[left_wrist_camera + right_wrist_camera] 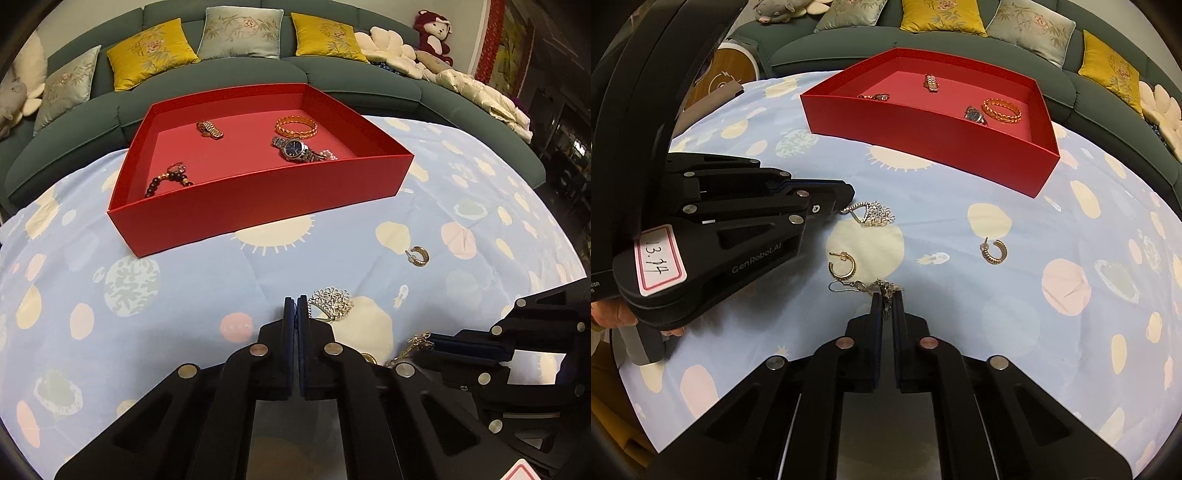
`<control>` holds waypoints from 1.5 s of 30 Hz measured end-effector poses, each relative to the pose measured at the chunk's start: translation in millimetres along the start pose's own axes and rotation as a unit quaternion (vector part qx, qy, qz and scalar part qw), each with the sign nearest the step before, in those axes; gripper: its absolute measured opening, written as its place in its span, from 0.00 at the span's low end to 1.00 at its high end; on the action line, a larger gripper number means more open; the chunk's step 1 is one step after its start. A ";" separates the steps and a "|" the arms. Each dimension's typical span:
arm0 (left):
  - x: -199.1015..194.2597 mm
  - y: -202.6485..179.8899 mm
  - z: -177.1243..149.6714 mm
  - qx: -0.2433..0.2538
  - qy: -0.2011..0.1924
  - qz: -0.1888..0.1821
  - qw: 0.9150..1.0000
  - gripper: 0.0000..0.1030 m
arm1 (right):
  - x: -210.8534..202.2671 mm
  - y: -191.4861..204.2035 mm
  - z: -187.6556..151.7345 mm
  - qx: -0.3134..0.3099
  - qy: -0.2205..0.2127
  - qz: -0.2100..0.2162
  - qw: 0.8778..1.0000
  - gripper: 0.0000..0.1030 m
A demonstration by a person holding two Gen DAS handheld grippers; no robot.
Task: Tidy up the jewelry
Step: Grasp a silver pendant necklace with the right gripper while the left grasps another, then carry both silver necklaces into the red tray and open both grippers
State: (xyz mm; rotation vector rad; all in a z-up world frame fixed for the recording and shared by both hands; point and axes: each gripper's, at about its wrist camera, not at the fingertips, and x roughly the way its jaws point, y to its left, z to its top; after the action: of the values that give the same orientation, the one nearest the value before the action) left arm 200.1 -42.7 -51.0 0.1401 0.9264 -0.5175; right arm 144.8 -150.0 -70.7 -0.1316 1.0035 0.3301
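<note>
A red tray (pixel 258 195) (pixel 923 136) holds a gold bangle (pixel 296 126) (pixel 1002 109), a blue-faced watch (pixel 295 148), a gold watch band (pixel 209 129) and a dark bead bracelet (pixel 166 180). My left gripper (pixel 296 300) (pixel 846 195) is shut, its tips beside a silver filigree earring (pixel 331 302) (pixel 873 213) on the cloth; whether it pinches the earring's hook I cannot tell. My right gripper (pixel 886 295) (pixel 424 341) is shut on a dangling hook earring (pixel 882 287). A gold hoop earring (pixel 842 265) lies just left of it. Another hoop earring (pixel 418 255) (pixel 994 251) lies farther right.
The blue patterned tablecloth (pixel 184 295) covers a round table that drops off at left and right. A green sofa (pixel 332 74) with cushions curves behind the tray. The two grippers sit close together near the front edge.
</note>
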 end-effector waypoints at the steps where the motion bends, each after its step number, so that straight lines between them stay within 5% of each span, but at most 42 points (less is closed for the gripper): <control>1: -2.7 1.0 0.9 -0.005 -0.002 -0.006 1.000 0.00 | -2.0 -1.0 0.0 0.002 -0.002 0.000 1.000 0.04; 14: -74.8 5.5 37.9 -0.057 -0.084 -0.026 0.995 0.00 | -63.4 -25.6 27.8 0.044 -0.085 0.008 0.995 0.03; 23: -99.0 21.4 101.8 -0.086 -0.146 0.074 0.983 0.00 | -98.0 -57.8 88.7 0.091 -0.172 -0.005 0.981 0.03; 26: -86.5 37.2 122.2 -0.120 -0.144 0.075 0.979 0.00 | -96.7 -71.2 112.9 0.105 -0.190 -0.005 0.976 0.03; 36: -44.4 70.8 155.6 -0.158 -0.142 0.072 0.975 0.00 | -55.0 -101.4 157.4 0.143 -0.185 0.019 0.972 0.03; 45: -6.8 80.6 156.7 -0.160 -0.127 0.079 0.976 0.00 | 4.0 -130.4 157.1 0.180 -0.138 0.021 0.974 0.03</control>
State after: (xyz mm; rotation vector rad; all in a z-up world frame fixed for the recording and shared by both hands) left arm 349.6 -22.2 40.3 -0.1413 0.7305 -0.2276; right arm 316.4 -231.4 4.3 0.2598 0.7758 0.1932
